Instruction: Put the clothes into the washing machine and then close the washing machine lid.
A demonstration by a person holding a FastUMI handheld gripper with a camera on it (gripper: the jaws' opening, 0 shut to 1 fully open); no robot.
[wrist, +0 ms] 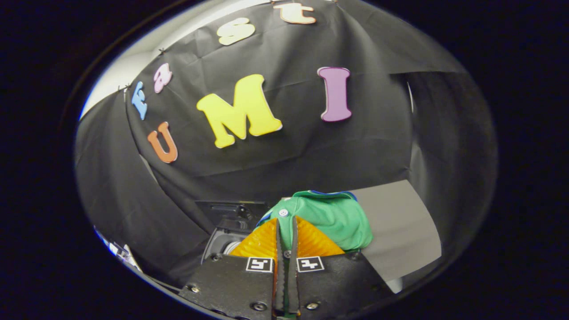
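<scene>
As it hangs before the booth's black wall, the gripper (pixel 285 231) pinches a green garment (pixel 329 218) between both fingers, above a dark machine (pixel 226 222).

Scene dim overall; strongest light enters at eleven o'clock behind the black cloth wall (pixel 284 146). Fisheye bending is pronounced toward the rim. The green garment (pixel 333 218) is evenly lit and sharp. The grey surface (pixel 400 231) at four o'clock reads flat, without glare.
</scene>
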